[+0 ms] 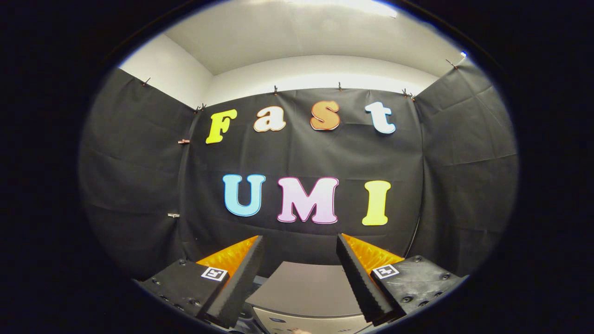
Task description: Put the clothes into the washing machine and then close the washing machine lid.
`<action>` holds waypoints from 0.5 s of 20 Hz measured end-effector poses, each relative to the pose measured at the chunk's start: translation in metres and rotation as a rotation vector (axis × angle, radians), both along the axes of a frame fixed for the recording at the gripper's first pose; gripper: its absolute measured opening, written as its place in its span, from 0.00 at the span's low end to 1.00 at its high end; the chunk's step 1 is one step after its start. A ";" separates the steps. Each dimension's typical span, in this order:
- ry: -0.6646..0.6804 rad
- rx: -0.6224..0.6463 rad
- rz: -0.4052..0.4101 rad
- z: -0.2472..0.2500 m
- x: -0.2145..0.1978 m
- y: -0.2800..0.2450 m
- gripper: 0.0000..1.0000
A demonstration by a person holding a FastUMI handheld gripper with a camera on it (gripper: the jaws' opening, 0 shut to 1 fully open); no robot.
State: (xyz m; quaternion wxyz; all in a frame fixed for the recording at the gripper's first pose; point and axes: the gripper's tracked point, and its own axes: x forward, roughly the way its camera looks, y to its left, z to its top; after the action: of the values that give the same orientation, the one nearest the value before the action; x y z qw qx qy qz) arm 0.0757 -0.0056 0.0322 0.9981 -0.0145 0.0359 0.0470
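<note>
My gripper [300, 242] is held up high and level, its two fingers spread wide apart with nothing between them. Below and between the fingers shows the grey top of the washing machine [306, 290], with a lighter front panel edge under it. Whether that grey surface is a lid, and how it stands, I cannot tell from this angle. No clothes are in sight.
The black cloth wall [301, 153] of the booth stands straight ahead beyond the fingers, with cloth side walls to the left [134, 185] and right [464, 176]. A white ceiling [301, 37] is above. A thin dark cable [414, 236] hangs along the right corner.
</note>
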 end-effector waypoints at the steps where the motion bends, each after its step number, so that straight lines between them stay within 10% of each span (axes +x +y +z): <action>1: -0.006 -0.009 -0.007 0.002 -0.003 -0.005 0.97; 10: -0.016 -0.033 -0.052 0.005 -0.016 -0.037 0.98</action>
State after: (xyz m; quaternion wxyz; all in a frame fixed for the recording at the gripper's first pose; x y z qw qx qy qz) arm 0.0601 -0.0422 0.0367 0.9989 -0.0305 0.0292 0.0204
